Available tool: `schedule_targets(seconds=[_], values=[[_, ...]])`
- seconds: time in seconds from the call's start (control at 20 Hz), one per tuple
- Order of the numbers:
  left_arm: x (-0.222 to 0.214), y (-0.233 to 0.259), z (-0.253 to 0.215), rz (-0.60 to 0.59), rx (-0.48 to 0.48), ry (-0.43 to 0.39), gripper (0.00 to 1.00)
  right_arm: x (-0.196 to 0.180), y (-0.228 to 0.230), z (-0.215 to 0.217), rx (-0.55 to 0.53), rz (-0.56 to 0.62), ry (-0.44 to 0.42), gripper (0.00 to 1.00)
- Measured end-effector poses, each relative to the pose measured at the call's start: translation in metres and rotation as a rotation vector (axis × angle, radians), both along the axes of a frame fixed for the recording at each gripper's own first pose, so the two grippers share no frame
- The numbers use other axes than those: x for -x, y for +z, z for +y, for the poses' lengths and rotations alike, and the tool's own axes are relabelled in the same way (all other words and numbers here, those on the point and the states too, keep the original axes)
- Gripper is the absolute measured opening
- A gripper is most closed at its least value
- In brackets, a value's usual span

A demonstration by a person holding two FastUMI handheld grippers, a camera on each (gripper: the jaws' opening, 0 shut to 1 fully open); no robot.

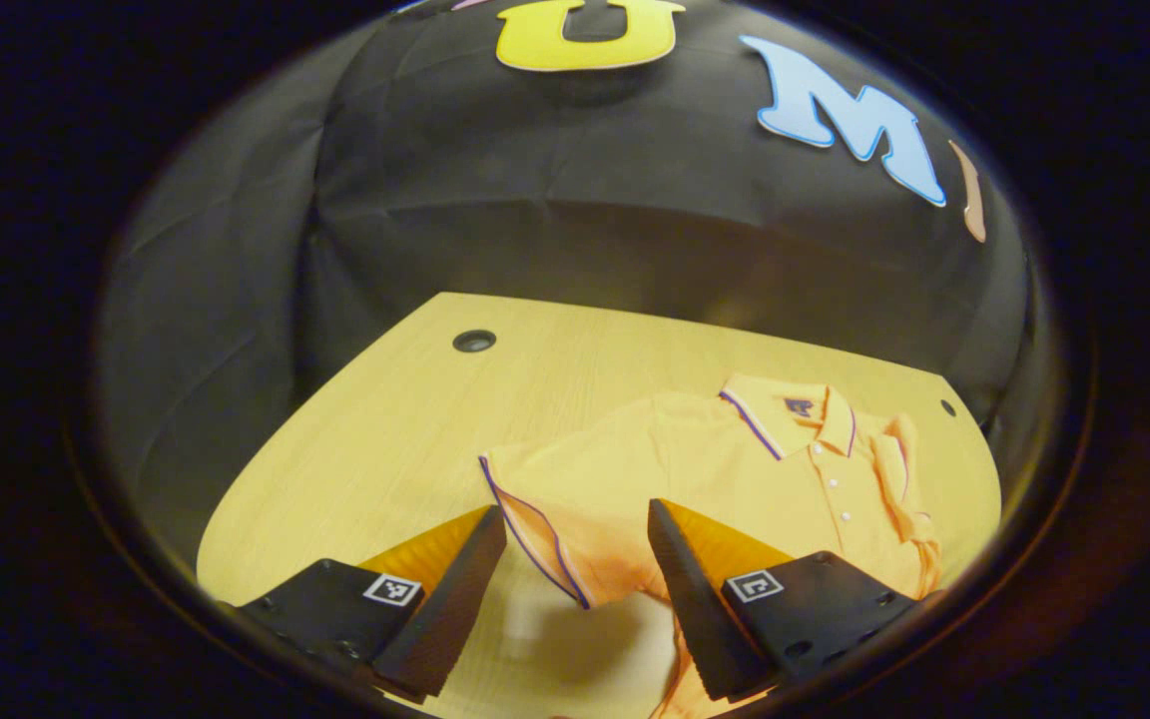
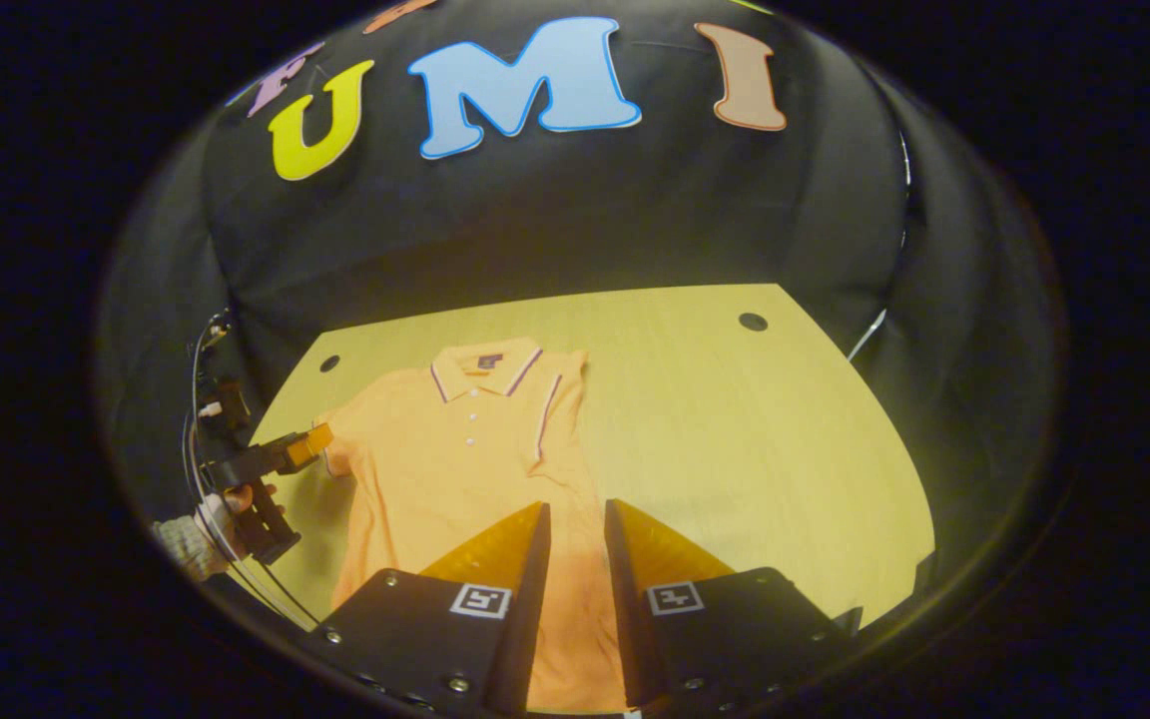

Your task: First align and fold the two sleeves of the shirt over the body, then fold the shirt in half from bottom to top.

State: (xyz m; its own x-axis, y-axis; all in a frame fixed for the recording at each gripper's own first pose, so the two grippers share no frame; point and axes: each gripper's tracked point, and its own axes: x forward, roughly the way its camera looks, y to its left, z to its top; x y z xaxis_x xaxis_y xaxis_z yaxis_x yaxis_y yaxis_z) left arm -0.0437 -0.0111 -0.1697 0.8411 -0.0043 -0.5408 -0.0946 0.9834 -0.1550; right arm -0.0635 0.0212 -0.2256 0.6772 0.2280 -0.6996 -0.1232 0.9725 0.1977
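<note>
The orange short-sleeved polo shirt is lying flat near the far edge of the pale wooden table, one sleeve folded over its body. My left gripper is hovering fingers spread beside the unfolded sleeve; my right gripper is hanging nearly closed, gripping nothing.

Ahead of the left gripper, the shirt is soft matt knit cloth with woven trim. Beneath it the table looks like smooth pale wood-grain laminate with a faint sheen. The booth wall beyond is creased matt cloth.
</note>
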Motion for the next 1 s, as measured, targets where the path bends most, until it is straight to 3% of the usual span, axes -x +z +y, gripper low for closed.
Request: schedule_targets(seconds=[0.45, 0.6, 0.7, 0.9, 1.0], values=[[0.015, -0.022, 0.002, 0.111, 0.03, 0.067, 0.94, 0.001, -0.008, 0.001, -0.006, 0.022, -0.009, 0.35], [0.023, -0.029, 0.008, 0.151, -0.043, 0.046, 0.99, 0.0, -0.011, 0.004, -0.004, 0.03, -0.002, 0.35], [0.021, -0.029, 0.012, 0.14, -0.074, 0.03, 0.97, 0.0, -0.014, 0.005, -0.002, 0.036, 0.002, 0.35], [0.019, -0.028, 0.006, 0.133, -0.071, 0.023, 0.85, 0.001, -0.018, 0.008, -0.001, 0.041, 0.006, 0.35], [0.016, -0.027, 0.006, 0.125, -0.072, 0.02, 0.51, 0.001, -0.018, 0.009, -0.007, 0.046, 0.007, 0.35]])
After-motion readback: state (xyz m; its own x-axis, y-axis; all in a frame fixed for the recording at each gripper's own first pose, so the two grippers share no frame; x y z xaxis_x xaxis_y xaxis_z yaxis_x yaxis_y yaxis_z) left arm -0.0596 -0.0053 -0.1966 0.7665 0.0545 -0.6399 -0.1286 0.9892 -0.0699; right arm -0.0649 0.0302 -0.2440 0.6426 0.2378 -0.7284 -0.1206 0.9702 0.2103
